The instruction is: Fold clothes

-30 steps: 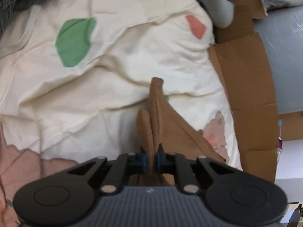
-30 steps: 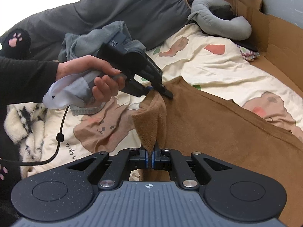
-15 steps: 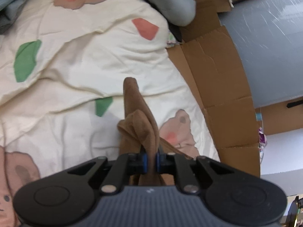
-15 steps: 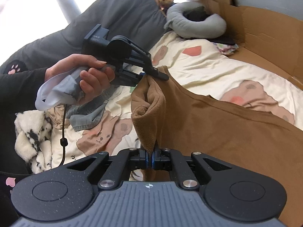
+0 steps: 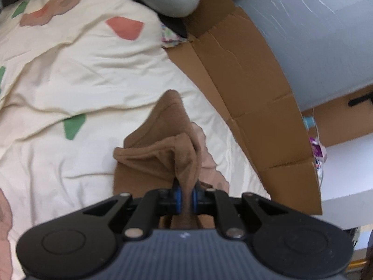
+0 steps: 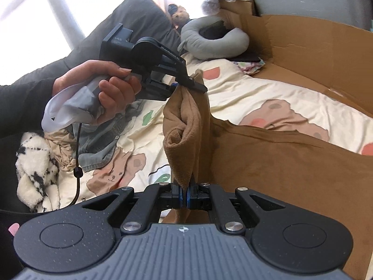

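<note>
Right wrist: cardboard (image 6: 303, 53), grey neck pillow (image 6: 216, 44), jeans (image 6: 102, 140) nearby

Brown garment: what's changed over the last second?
Both grippers carried the brown garment edge up off the cream bedspread and toward the cardboard side; the lifted edge now bunches. Unchanged: left gripper and right gripper stay clamped on it.
</note>
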The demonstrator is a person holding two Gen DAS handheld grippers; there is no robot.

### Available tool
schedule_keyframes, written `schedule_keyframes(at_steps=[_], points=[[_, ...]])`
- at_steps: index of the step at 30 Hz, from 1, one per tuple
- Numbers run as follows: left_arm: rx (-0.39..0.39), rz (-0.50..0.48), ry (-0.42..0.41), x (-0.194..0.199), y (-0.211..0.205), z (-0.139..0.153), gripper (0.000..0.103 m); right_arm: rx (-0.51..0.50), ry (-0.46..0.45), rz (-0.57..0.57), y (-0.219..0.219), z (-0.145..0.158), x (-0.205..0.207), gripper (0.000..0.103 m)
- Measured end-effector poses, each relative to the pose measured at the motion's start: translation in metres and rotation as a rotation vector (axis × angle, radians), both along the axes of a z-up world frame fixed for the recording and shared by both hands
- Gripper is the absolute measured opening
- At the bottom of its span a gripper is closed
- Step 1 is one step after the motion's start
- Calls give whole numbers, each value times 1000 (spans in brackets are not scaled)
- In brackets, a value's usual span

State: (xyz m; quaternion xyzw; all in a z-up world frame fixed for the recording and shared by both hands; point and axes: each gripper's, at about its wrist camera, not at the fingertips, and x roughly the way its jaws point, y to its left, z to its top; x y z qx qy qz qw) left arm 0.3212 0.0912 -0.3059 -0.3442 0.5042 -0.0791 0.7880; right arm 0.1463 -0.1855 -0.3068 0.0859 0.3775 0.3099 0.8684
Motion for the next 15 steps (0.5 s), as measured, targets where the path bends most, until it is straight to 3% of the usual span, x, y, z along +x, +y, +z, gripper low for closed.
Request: schedule_keyframes(at_steps=[6, 15], points=[[14, -21, -7, 4, -30, 12, 9, 55, 15, -50, -26, -2, -11, 2], [65, -131, -20, 15, -89, 19, 9, 133, 57, -145, -80, -19, -27, 2]])
